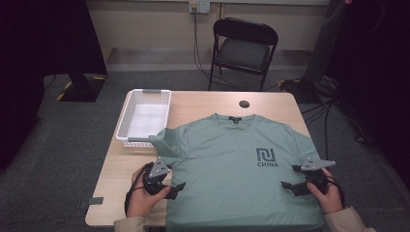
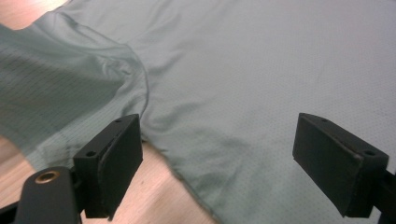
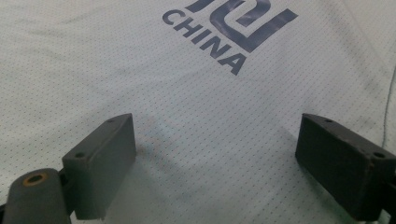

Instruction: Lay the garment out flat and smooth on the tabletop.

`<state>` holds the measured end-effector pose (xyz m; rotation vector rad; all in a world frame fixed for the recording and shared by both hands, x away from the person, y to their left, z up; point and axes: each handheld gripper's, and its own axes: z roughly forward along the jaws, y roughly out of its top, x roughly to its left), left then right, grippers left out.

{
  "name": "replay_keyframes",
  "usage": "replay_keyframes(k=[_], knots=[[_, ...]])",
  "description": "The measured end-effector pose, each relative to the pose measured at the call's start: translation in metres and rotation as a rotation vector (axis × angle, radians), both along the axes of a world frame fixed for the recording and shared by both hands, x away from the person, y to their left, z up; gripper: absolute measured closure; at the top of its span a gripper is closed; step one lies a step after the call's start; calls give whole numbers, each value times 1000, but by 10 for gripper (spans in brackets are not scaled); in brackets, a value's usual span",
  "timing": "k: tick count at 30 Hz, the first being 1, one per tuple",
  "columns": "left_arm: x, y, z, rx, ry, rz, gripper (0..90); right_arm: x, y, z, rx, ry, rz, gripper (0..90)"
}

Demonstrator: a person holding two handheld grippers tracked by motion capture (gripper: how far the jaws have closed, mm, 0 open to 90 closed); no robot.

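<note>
The green T-shirt [image 1: 237, 169] lies face up and flat on the surface [image 1: 203, 104], collar toward the far edge, hem hanging toward me, its "CHINA" print [image 3: 219, 32] on the chest at my right. Its sleeve [image 2: 70, 93] on my left is bunched, with a crease at the armpit seam, and reaches toward the white basket [image 1: 144, 116] at the far left corner.

My left tool [image 1: 175, 189] is spread wide, nothing between the jaws, sitting right at the shirt's side edge where cloth meets bare wood. My right tool [image 1: 290, 186] is just as wide open, low over the cloth below the print, gripping nothing.

Now the risks, as I judge them. On the left, one jaw sits over wood and one over fabric: if I close from here I may pinch only the top layer, or skid off the hem and catch nothing, and the fold would drag crooked. That rumpled sleeve could fold under itself and leave a lump. On the right I'm well inside the edge, over flat mesh; closing there would likely gather a tent of cloth instead of a clean edge and pull the whole shirt sideways. And with the hem already over the near edge, an uneven tug from one hand could slide the shirt off toward me.
</note>
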<state>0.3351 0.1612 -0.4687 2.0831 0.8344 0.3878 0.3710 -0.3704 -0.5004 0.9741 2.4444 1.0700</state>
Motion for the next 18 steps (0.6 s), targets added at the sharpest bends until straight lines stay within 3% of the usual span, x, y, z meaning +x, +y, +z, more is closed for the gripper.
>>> replay_keyframes(k=[18], knots=[[-2,24,-6,6,4,30,155,0,0,0,1,1,0,112]])
